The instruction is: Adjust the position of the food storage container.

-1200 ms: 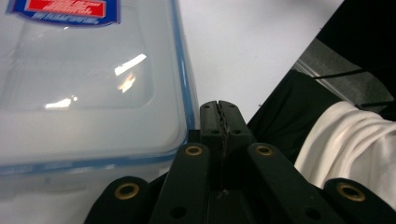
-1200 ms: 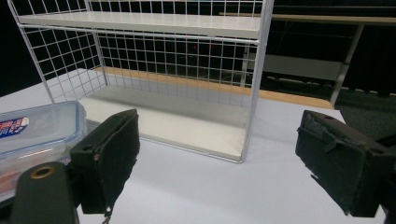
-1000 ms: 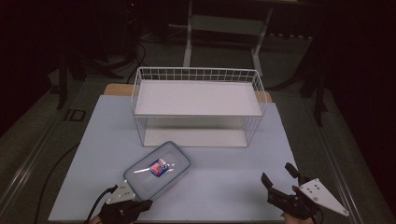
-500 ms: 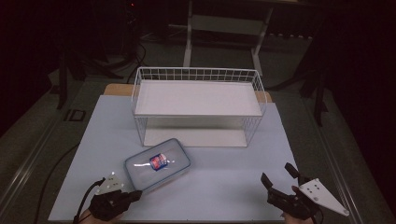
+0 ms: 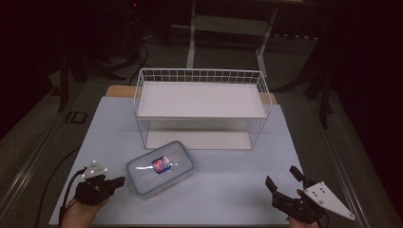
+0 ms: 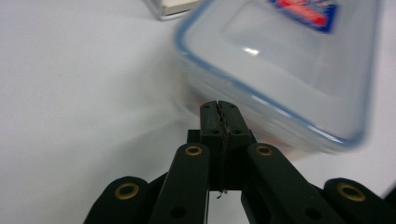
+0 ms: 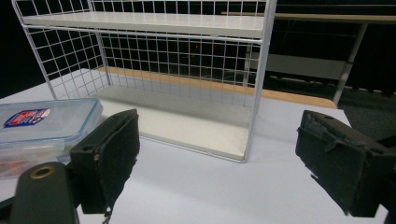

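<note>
A clear lidded food container (image 5: 160, 167) with a blue rim and a red-and-blue label lies flat on the table in front of the wire rack. My left gripper (image 5: 121, 181) sits just left of it, jaws shut with nothing between them. In the left gripper view the closed gripper tips (image 6: 219, 110) point at the container's near wall (image 6: 280, 79), very close to it. My right gripper (image 5: 282, 177) rests near the front right of the table, open and empty. In the right gripper view the gripper (image 7: 224, 154) faces the rack, with the container (image 7: 42, 122) at the left.
A white wire rack (image 5: 202, 107) with an upper shelf (image 7: 154, 22) and a lower board stands at the back middle of the pale table (image 5: 228, 190). A cable trails from the left gripper off the front left edge. Dark floor and table legs surround the table.
The container has turned from a steep diagonal and settled flat a little farther back. My left gripper has drawn back to the left, away from it. The right gripper has stayed put.
</note>
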`<action>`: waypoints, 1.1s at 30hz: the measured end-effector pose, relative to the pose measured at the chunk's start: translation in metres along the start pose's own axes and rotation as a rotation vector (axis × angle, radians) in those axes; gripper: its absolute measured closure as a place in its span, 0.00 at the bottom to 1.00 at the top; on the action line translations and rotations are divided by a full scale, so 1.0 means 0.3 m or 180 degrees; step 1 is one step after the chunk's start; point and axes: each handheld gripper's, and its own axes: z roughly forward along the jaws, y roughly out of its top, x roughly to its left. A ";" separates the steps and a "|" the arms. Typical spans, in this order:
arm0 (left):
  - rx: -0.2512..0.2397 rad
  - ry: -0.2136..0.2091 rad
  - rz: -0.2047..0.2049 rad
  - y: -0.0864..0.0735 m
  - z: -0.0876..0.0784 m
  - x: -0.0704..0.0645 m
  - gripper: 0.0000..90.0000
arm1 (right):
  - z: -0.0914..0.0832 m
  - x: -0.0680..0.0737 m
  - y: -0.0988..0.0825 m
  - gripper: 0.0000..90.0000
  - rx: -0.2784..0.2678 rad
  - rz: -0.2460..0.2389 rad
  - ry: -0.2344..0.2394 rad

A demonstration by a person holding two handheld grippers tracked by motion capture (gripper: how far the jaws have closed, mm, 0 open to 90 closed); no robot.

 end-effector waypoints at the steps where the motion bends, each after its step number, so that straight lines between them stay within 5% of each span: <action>1: 0.0021 -0.0009 -0.0011 0.002 0.014 0.006 0.99 | 0.000 0.000 0.000 0.15 -0.0001 0.0002 0.0000; 20: 0.0056 0.0000 0.0037 0.067 0.135 0.027 0.99 | 0.003 0.000 -0.005 0.15 0.0020 0.0003 0.0021; 27: -0.0019 -0.0168 0.0130 0.092 0.177 0.011 0.99 | 0.003 0.003 -0.005 0.15 0.0016 -0.0008 0.0028; 33: 0.0009 -0.0071 0.0077 0.096 0.141 -0.022 0.99 | 0.003 0.003 -0.008 0.15 0.0018 -0.0005 0.0034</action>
